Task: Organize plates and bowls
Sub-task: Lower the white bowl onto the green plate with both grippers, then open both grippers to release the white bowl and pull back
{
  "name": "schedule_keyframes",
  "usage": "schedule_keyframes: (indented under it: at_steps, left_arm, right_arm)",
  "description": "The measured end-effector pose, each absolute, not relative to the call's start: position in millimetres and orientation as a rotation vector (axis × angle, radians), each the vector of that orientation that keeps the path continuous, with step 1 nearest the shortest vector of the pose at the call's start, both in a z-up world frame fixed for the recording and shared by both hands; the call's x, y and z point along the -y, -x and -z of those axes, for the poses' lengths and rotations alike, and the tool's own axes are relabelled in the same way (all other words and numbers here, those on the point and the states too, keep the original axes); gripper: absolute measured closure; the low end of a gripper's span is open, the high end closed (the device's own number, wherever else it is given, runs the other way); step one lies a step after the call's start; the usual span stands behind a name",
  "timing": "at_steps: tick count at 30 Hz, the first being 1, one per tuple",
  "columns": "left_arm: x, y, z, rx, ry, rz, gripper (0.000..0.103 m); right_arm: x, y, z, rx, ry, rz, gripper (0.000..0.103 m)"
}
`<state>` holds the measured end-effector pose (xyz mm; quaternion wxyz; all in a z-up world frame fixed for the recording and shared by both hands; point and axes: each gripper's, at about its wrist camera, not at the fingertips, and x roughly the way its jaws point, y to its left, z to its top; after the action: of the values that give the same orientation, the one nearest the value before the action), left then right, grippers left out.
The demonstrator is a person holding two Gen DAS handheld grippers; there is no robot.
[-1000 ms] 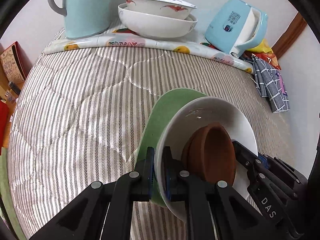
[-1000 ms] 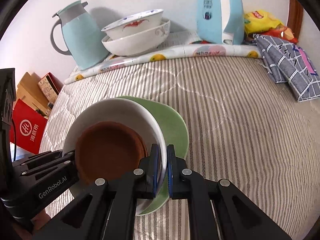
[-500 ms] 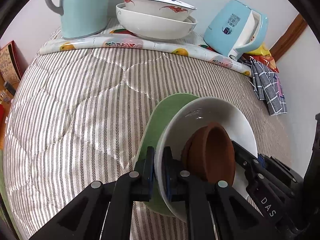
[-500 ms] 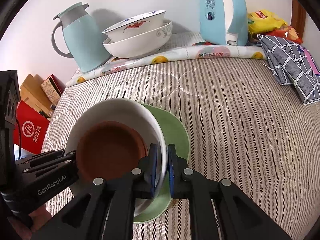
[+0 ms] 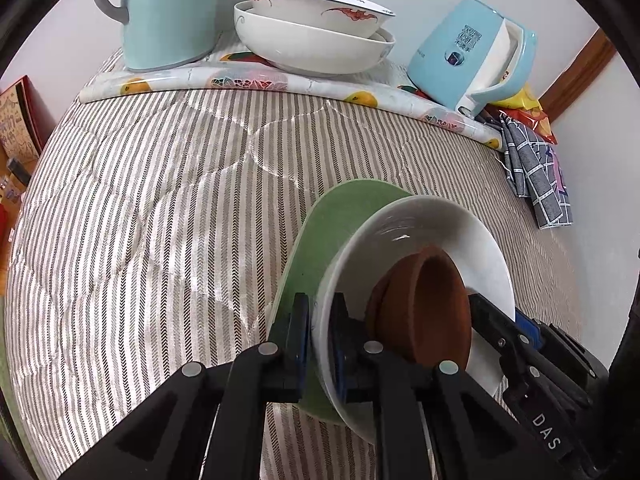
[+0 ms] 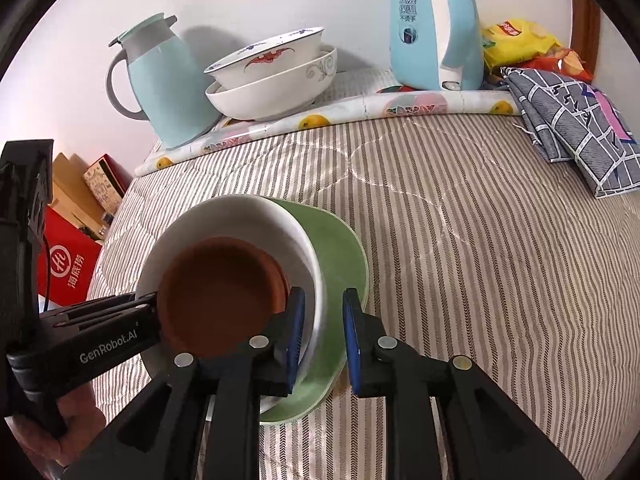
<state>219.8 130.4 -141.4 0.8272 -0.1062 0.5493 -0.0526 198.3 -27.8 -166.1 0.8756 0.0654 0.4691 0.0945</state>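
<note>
Clamping the near rim of the stack, the left gripper [image 5: 319, 338] has one pad outside the green plate [image 5: 340, 220] and the other inside the white bowl [image 5: 472, 252], so both rims are pinched together. A brown bowl [image 5: 424, 312] nests in the white one. In the left view the stack sits at about 5 o'clock on the striped cloth [image 5: 160, 200] and looks tipped.

From the right wrist view the right gripper [image 6: 322, 326] stands released: its blue pads are spread on either side of the rims of the white bowl [image 6: 224, 216] and green plate [image 6: 344, 256], with visible gaps between pads and crockery. The brown bowl [image 6: 220, 292] lies at about 8 o'clock of the frame's centre, and the left gripper [image 6: 140, 312] reaches in from 9 o'clock, gripping the stack's far side.

At 12 o'clock, on a fruit-print mat [image 6: 360, 108] against the wall, a red-patterned bowl [image 6: 272, 56] sits nested in a larger white bowl [image 6: 276, 92]. A pale blue jug [image 6: 168, 84] stands at their 9 o'clock side and a blue kettle [image 6: 436, 28] at their 3 o'clock side. A checked cloth [image 6: 572, 120] lies folded at 2 o'clock, with snack bags [image 6: 516, 36] behind it. A red box [image 6: 64, 268] sits beyond the cloth's edge at 9 o'clock.
</note>
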Motion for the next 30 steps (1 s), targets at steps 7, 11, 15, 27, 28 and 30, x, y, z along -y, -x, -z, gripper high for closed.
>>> schedule_keyframes:
  at_steps: [7, 11, 15, 27, 28, 30]
  left_arm:
    - [-129, -215, 140, -1.182, 0.213, 0.113, 0.09]
    - [-130, -211, 135, -1.173, 0.203, 0.102, 0.086]
    - [-133, -206, 130, -1.164, 0.205, 0.105, 0.084]
    - [-130, -169, 99, -1.09, 0.152, 0.062, 0.074]
    - [-130, -164, 95, -1.075, 0.147, 0.057, 0.07]
    - [-128, -155, 88, -1.048, 0.138, 0.049, 0.063]
  right_arm:
    - [27, -196, 166, -0.979, -0.148, -0.203, 0.086]
    - [28, -196, 163, -0.974, -0.136, -0.199, 0.086]
    - [33, -194, 157, -0.956, -0.145, -0.192, 0.086]
    - [36, -160, 141, -0.93, -0.095, -0.189, 0.079]
    - [36, -157, 139, -0.927, -0.089, -0.187, 0.078]
    - [37, -145, 133, -0.912, -0.078, -0.181, 0.069]
